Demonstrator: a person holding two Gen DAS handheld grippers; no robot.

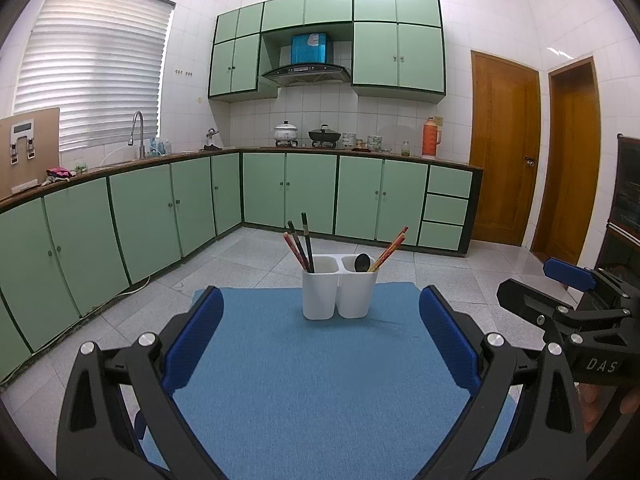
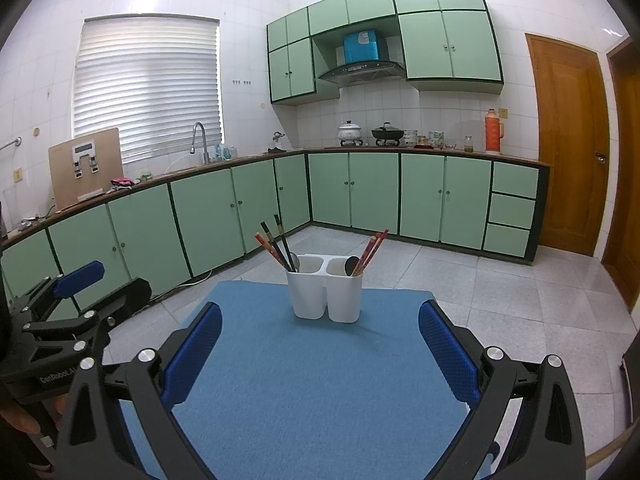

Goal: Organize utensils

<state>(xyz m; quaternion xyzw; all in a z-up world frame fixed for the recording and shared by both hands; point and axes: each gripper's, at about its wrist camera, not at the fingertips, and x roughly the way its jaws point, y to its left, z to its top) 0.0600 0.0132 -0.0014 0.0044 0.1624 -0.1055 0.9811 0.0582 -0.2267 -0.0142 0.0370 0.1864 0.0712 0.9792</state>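
A white two-compartment utensil holder (image 1: 339, 291) (image 2: 326, 291) stands at the far end of a blue mat (image 1: 312, 380) (image 2: 316, 372). Its left cup holds black and red chopsticks (image 1: 302, 242) (image 2: 277, 244) and a spoon. Red chopsticks (image 1: 390, 247) (image 2: 372, 249) and a dark spoon (image 1: 362, 262) (image 2: 351, 265) lean in the right cup. My left gripper (image 1: 320, 304) is open and empty, short of the holder. My right gripper (image 2: 320, 316) is open and empty too, also on the near side. Each gripper shows at the other view's edge (image 1: 560, 280) (image 2: 84, 280).
The mat covers a small table standing on a grey tiled floor (image 1: 248, 264). Green cabinets (image 1: 288, 192) and a counter with a sink, pots (image 1: 325, 135) and an orange thermos (image 1: 431, 138) run along the far walls. Wooden doors (image 1: 504, 148) are at the right.
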